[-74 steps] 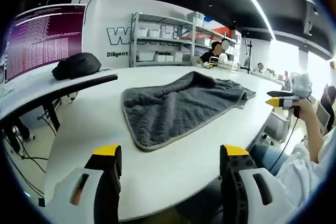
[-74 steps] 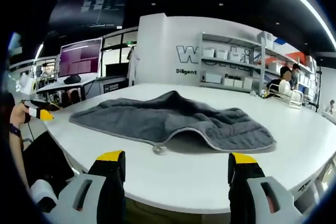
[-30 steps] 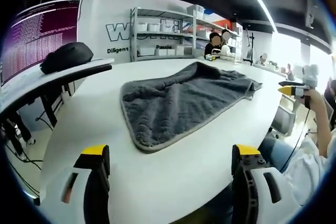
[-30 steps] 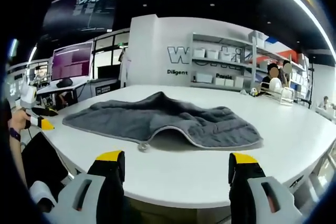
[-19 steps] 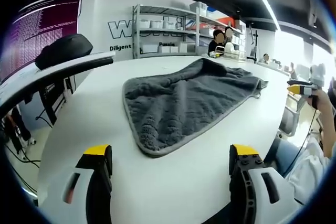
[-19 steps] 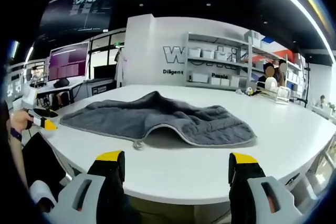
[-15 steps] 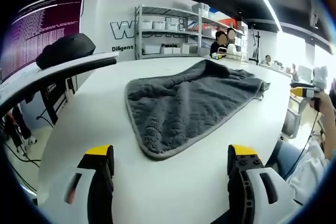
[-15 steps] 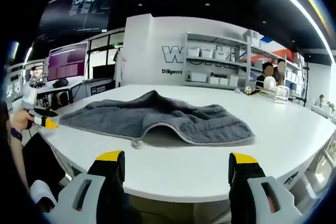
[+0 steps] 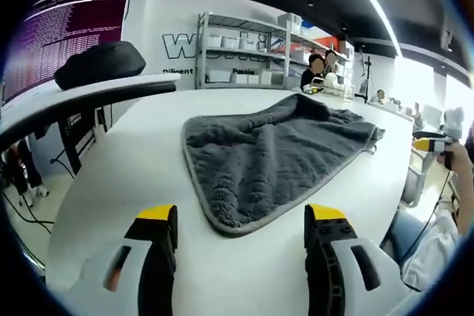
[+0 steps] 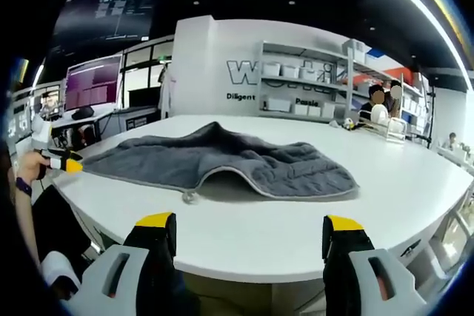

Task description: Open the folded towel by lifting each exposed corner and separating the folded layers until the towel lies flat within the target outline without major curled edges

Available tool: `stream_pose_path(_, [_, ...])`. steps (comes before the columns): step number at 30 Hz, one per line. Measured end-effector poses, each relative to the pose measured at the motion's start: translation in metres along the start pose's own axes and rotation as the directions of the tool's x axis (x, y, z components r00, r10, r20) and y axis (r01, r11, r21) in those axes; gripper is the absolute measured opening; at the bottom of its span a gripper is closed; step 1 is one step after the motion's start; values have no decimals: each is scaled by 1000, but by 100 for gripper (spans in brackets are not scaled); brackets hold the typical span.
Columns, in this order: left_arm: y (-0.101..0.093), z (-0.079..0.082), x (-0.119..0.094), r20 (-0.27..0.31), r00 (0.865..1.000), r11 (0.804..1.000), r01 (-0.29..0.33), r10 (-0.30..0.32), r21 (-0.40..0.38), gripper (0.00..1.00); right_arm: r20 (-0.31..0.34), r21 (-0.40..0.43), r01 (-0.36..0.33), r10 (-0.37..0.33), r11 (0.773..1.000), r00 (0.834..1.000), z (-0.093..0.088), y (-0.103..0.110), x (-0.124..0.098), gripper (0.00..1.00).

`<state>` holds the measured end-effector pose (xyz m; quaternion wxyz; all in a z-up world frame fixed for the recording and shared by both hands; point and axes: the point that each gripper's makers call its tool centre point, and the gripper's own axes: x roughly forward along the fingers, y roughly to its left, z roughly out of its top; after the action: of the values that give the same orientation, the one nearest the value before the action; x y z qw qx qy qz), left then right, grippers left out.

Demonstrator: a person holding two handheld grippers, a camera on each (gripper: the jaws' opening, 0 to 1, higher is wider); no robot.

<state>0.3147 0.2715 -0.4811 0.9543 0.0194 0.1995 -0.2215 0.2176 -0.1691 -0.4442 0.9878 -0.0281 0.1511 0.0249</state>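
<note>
**Grey towel lies rumpled on the white desk, both hand-held grippers empty**

A dark grey plush towel with a lighter stitched border [image 9: 278,149] lies on the round-edged white desk [image 9: 118,183], partly bunched, with a raised ridge along its middle. In the right gripper view the same towel [image 10: 222,159] shows a near edge arched up off the desk surface [image 10: 296,220], leaving a shadowed gap beneath, and a small loop tag hanging at that edge.

The left hand-held gripper [image 9: 241,216], with yellow-tipped black jaws, stands with its jaws wide apart and nothing between them, just short of the towel's nearest rounded corner. The right hand-held gripper [image 10: 248,223] also has its jaws spread wide and empty, near the desk's edge, apart from the towel.

In the left gripper view the right hand-held gripper appears at the right edge, held in a person's hand [image 9: 455,155] beyond the far corner of the towel. A black bag [image 9: 100,64] rests on a neighbouring table, and metal shelving with white bins [image 9: 244,53] stands against the back wall.
</note>
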Motion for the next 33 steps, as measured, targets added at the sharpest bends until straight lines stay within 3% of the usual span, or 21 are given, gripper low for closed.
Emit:
stream_pose_path(9, [0,-2,2,9,1000,1000,12,-12,25,44,-2,-3,-10,10,1000,1000,1,3,2,82])
stream_pose_path(17, [-3,-7,10,-20,1000,999,14,-13,47,39,-1,0,-12,12,1000,1000,2,2,1,82])
stream_pose_path(20, [0,-7,10,-30,999,996,-11,14,89,33,1,0,-13,13,1000,1000,3,2,1,82])
stream_pose_path(33, [3,-7,13,-9,1000,998,5,-4,55,20,-8,-4,-19,19,1000,1000,0,5,3,82])
